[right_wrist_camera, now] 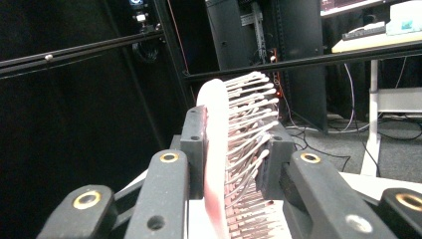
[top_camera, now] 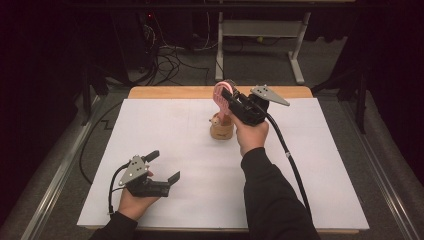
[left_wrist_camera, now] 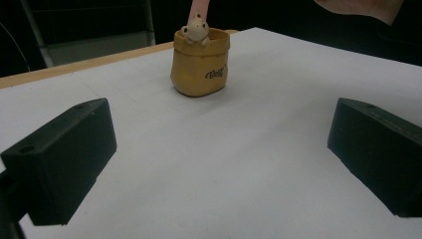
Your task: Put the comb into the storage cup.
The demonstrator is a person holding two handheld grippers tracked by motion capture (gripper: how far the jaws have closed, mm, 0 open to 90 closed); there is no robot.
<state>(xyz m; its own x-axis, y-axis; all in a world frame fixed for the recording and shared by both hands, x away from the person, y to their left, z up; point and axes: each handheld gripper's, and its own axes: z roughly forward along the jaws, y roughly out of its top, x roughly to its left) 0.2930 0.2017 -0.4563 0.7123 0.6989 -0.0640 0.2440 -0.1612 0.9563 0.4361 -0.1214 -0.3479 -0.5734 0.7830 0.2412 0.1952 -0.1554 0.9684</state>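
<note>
My left claw (top_camera: pixel 161 166) rests low near the front left of the white board covering the table (top_camera: pixel 165 125), jaws spread wide with nothing between them. Its own camera shows what the high view cannot: ahead of the open jaws, well apart from them, stands a squat tan pot shaped like a rolled-down paper sack (left_wrist_camera: pixel 200 62), with dark script on its side and a small cream animal figure (left_wrist_camera: pixel 195 30) peeking over the rim. A pink handle rises from behind the figure, out of the pot's mouth.

To the right, my right claw (top_camera: pixel 226 97) is raised above that pot, clenched on a pink hairbrush with pale, ball-tipped bristles (top_camera: pixel 221 99). Its own camera shows the grip up close: the left pad presses the brush's smooth back, the right pad presses into the bristles (right_wrist_camera: pixel 249 112), which point to that claw's right. The brush's handle hangs down to the pot; from above I cannot tell how deep it sits.

Bare white board lies all around my left claw and between both claws. Beyond the pot, a strip of wooden table edge (top_camera: pixel 165 92) shows.
</note>
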